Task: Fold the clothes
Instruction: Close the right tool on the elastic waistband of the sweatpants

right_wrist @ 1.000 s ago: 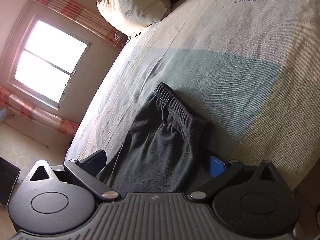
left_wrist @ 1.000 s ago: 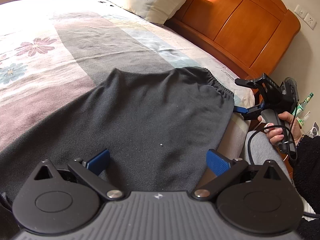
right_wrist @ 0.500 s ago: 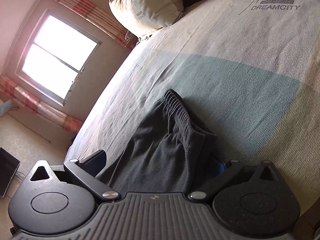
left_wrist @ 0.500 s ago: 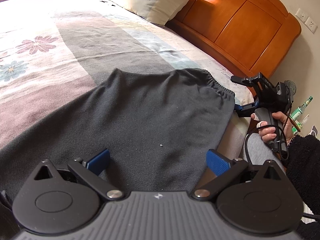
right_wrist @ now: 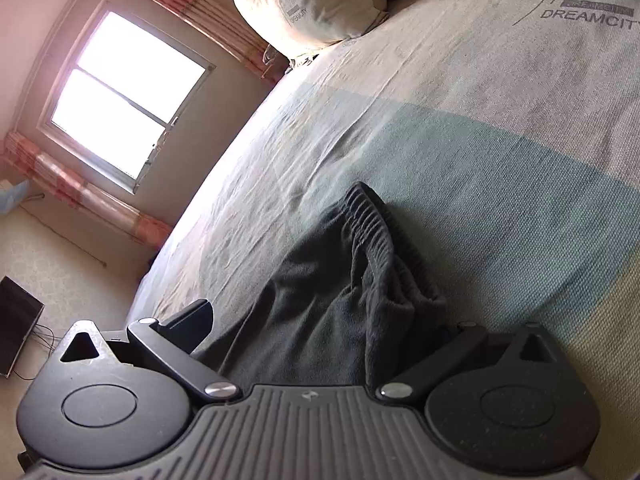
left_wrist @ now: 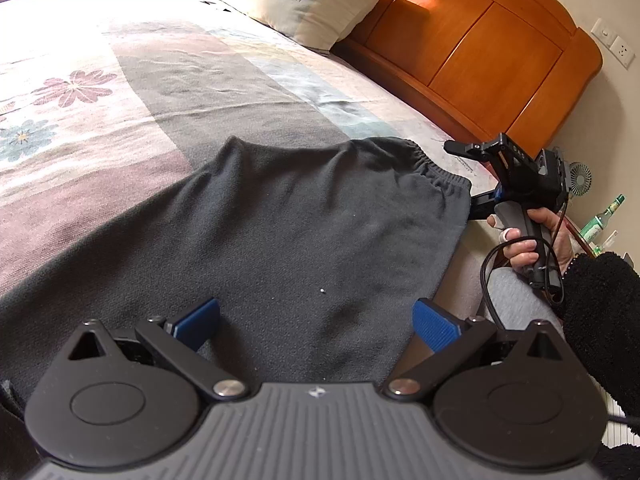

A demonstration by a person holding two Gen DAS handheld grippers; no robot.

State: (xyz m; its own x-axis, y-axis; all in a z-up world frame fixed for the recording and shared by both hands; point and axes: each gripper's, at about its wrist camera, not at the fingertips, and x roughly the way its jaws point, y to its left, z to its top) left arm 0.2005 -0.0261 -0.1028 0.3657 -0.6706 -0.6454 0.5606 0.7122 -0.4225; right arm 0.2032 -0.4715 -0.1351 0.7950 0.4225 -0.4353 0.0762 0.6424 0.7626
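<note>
Trousers [left_wrist: 304, 232] lie flat on the bed [left_wrist: 132, 92], waistband [left_wrist: 424, 164] at the far right corner. My left gripper [left_wrist: 316, 320] hovers spread apart over the near cloth, gripping nothing. My right gripper [right_wrist: 320, 320] has pushed further in along the waistband over the last second; cloth now bunches between its fingers, which remain apart. I judge the corner grasp imminent, first fold not yet begun.
</note>
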